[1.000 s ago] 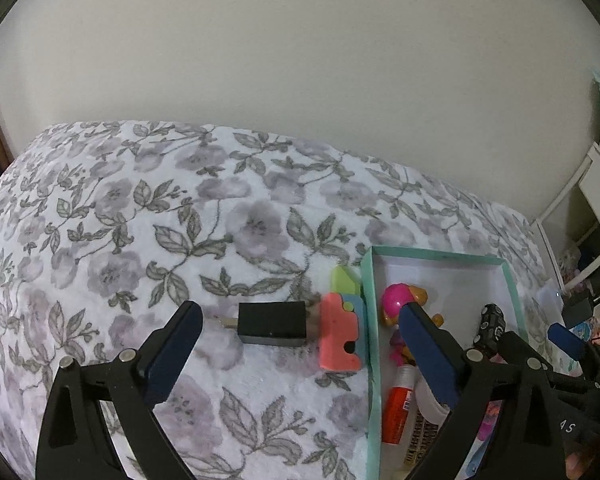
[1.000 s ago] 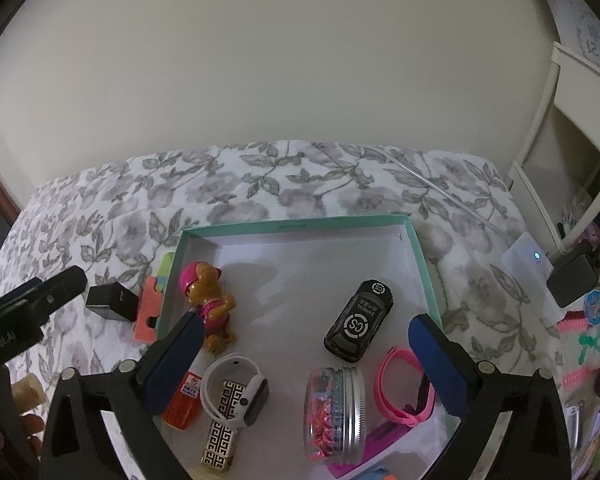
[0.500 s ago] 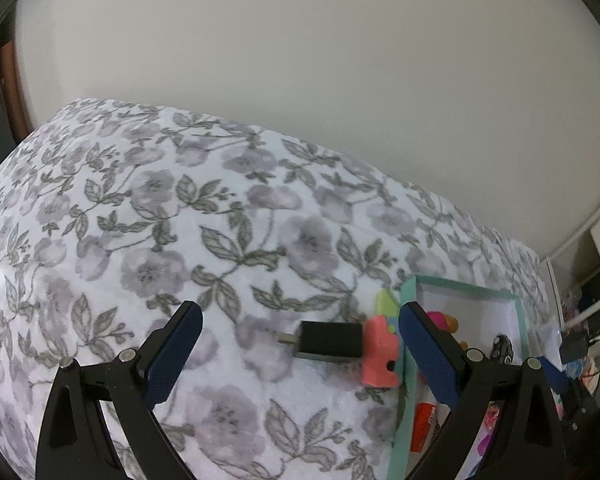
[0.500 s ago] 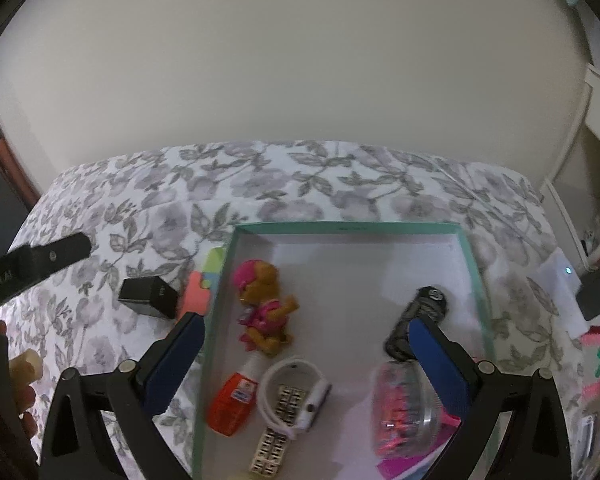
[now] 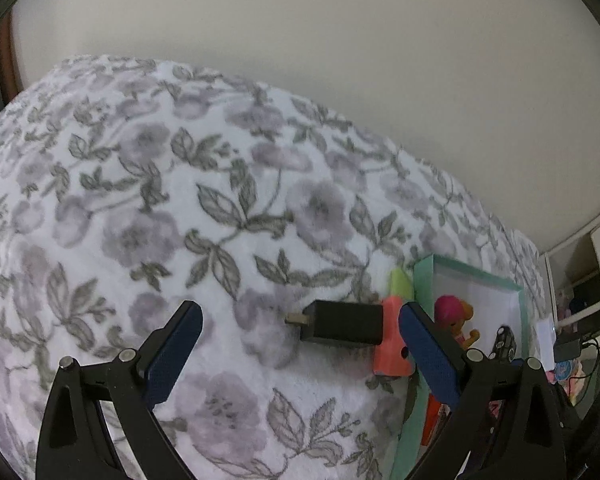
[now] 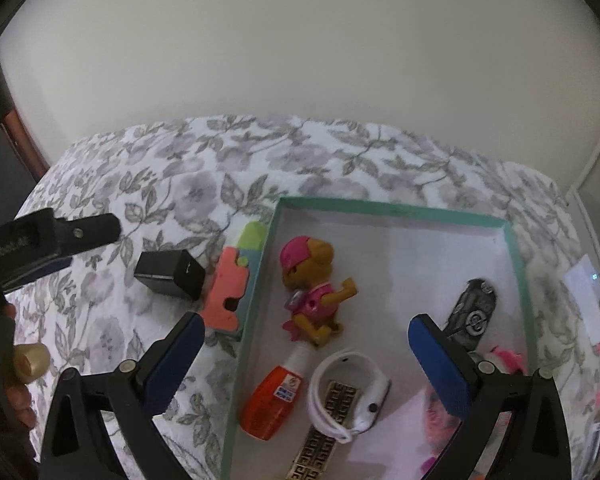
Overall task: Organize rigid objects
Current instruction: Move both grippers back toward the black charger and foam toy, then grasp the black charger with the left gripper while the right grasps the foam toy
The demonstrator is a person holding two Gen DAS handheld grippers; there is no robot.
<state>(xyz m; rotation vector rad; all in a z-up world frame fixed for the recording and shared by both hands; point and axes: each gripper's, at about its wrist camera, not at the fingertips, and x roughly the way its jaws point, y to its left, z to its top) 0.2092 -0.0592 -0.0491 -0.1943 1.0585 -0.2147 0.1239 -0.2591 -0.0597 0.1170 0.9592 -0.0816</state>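
Both the left gripper (image 5: 300, 346) and right gripper (image 6: 306, 354) hold their jaws wide apart, empty; the black charger (image 5: 346, 326) lies right of centre, touching the pink block (image 5: 392, 340).

Both wrist cameras look forward-down at the bed; shared: black charger (image 5: 346, 326) (image 6: 169, 277), tray (image 5: 422, 276) (image 6: 392, 210) at 3 o'clock left view.

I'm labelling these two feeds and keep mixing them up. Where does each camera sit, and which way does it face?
Left wrist: on the left gripper, facing the black charger on the floral blanket; own open fingers show.
Right wrist: on the right gripper, above the teal box; own open fingers show, plus the left gripper.
Shared: charger, pink block, toy figure.
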